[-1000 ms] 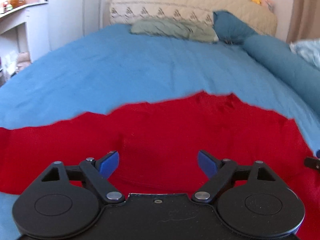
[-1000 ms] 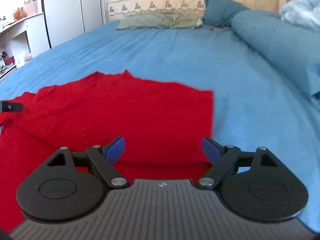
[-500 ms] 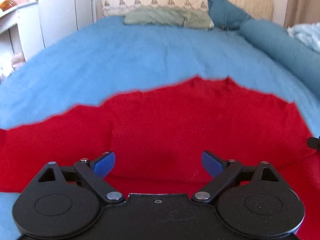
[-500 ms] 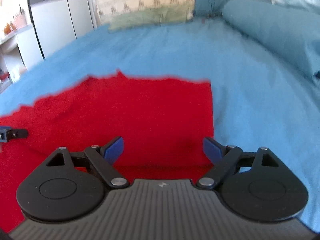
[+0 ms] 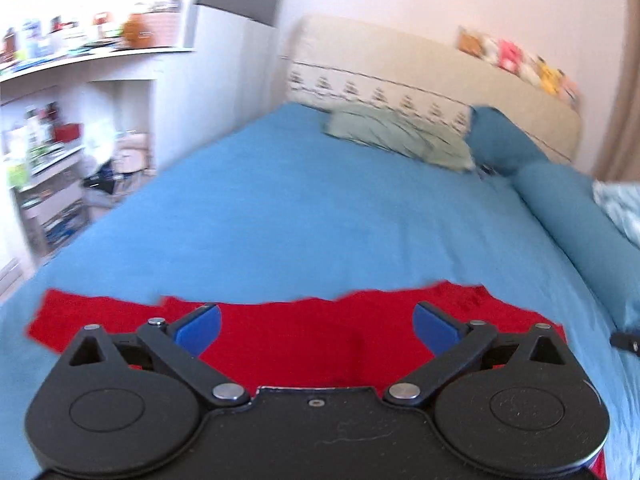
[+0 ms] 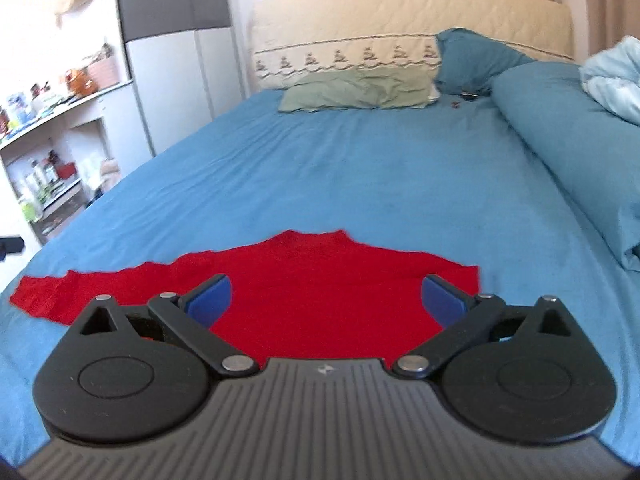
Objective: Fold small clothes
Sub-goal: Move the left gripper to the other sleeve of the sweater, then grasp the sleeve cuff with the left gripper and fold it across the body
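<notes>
A red garment lies spread flat on the blue bedsheet, a sleeve reaching out to the left. It also shows in the right wrist view, its neckline at the far edge. My left gripper is open and empty, raised above the garment's near part. My right gripper is open and empty, raised above the garment's right half. The garment's near edge is hidden behind both gripper bodies.
A green pillow and a dark blue pillow lie at the headboard. A rolled blue duvet runs along the bed's right side. Shelves and a wardrobe stand to the left.
Both grippers have lifted and pulled back from the garment, so it looks smaller and lower in both views. Both stay open and empty.
</notes>
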The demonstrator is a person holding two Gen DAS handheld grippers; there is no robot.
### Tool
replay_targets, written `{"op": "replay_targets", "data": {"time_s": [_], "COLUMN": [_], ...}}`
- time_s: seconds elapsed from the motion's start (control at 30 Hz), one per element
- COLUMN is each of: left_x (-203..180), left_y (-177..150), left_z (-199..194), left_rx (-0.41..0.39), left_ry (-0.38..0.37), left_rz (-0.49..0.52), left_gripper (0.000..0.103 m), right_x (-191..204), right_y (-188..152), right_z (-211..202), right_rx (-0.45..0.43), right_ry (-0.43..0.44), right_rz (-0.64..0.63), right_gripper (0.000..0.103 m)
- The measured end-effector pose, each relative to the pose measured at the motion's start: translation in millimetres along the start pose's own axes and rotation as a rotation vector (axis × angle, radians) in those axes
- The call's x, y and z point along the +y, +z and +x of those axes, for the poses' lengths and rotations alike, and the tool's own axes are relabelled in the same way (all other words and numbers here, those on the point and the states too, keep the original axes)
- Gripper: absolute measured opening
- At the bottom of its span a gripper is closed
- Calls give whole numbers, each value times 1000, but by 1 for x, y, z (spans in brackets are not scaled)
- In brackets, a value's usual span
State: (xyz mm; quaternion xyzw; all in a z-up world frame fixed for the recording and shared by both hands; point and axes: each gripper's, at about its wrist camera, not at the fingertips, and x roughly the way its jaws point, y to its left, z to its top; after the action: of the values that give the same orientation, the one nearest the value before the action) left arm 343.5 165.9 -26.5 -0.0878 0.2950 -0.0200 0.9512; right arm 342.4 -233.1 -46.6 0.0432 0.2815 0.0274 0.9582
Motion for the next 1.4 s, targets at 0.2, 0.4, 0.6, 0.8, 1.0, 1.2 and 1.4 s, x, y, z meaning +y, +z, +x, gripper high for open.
{"op": "replay_targets", "data": {"time_s": [0.2, 0.4, 0.6, 0.8, 1.0, 1.2, 1.4], "left_x": [87, 163, 201, 227, 234, 242, 227], "left_y": [-9, -45, -64, -67, -61, -57, -47], "left_z": [-2, 20, 57, 90, 110, 118, 107], "left_rx": [14, 53, 78, 78, 31, 27, 14], "left_ry": [114, 184, 184, 189, 272, 339, 354], "left_rz": [-115, -235, -311, -386, -353, -348, -293], "left_gripper": [103, 100, 88, 71, 54, 8, 6], "right_x": [61, 100, 119, 120, 120, 120, 115], "right_y": [-17, -45, -67, -79, -84, -87, -88], "right_z": [7, 35, 62, 82, 99, 108, 110], "right_rx": [34, 82, 117, 128, 127, 128, 123], "right_ry": [34, 70, 83, 83, 94, 85, 77], "right_rz": [-46, -23, -24, -18, -28, -48, -37], "right_gripper": [103, 103, 103, 103, 103, 103, 103]}}
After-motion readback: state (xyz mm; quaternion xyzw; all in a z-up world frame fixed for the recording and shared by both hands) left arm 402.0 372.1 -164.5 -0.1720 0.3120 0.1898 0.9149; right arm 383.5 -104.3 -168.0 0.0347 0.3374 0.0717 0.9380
